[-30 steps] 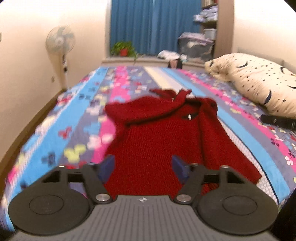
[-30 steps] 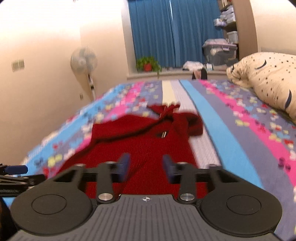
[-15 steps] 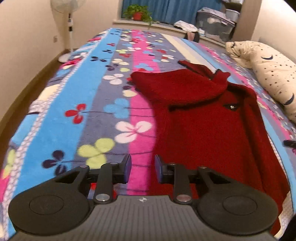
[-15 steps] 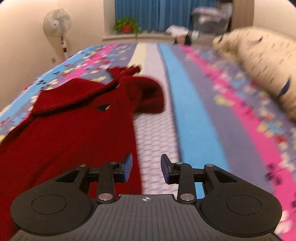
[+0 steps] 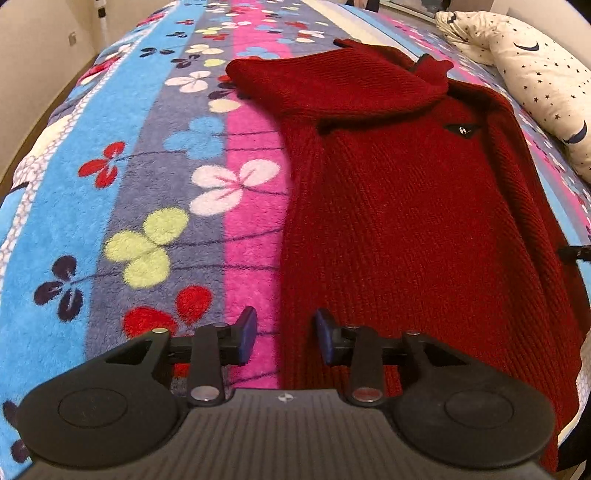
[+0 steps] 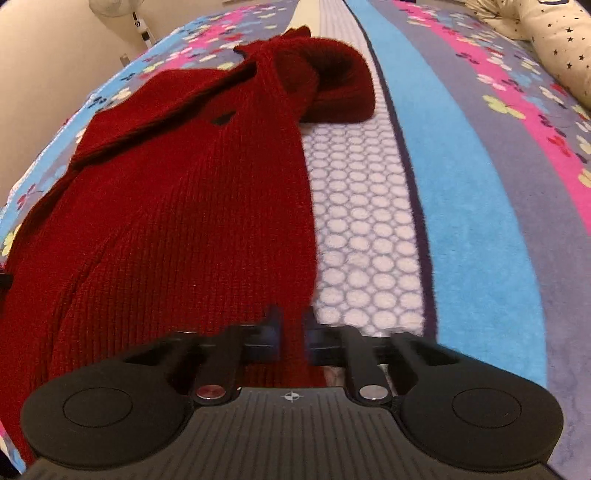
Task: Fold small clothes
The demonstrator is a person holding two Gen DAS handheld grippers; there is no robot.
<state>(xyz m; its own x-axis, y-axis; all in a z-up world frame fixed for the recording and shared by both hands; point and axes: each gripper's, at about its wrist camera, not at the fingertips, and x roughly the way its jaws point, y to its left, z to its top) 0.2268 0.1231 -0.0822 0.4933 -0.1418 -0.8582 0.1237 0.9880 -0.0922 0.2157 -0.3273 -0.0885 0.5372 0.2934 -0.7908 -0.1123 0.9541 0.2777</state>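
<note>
A dark red knitted sweater (image 5: 399, 206) lies flat on the bed, sleeves folded across its top. My left gripper (image 5: 284, 334) is open, low over the blanket, its jaws straddling the sweater's lower left edge. In the right wrist view the sweater (image 6: 177, 206) fills the left half. My right gripper (image 6: 291, 328) has its jaws closed on the sweater's lower right edge, with red knit pinched between the blue pads.
A fleece blanket (image 5: 155, 155) with coloured stripes and flowers covers the bed. A cream pillow (image 5: 539, 85) with stars and moons lies at the right. A wall and a standing fan (image 6: 125, 14) are at the left.
Both grippers dropped lower to the sweater's bottom corners. The left one opened a little wider at the left edge. The right one closed on the right edge.
</note>
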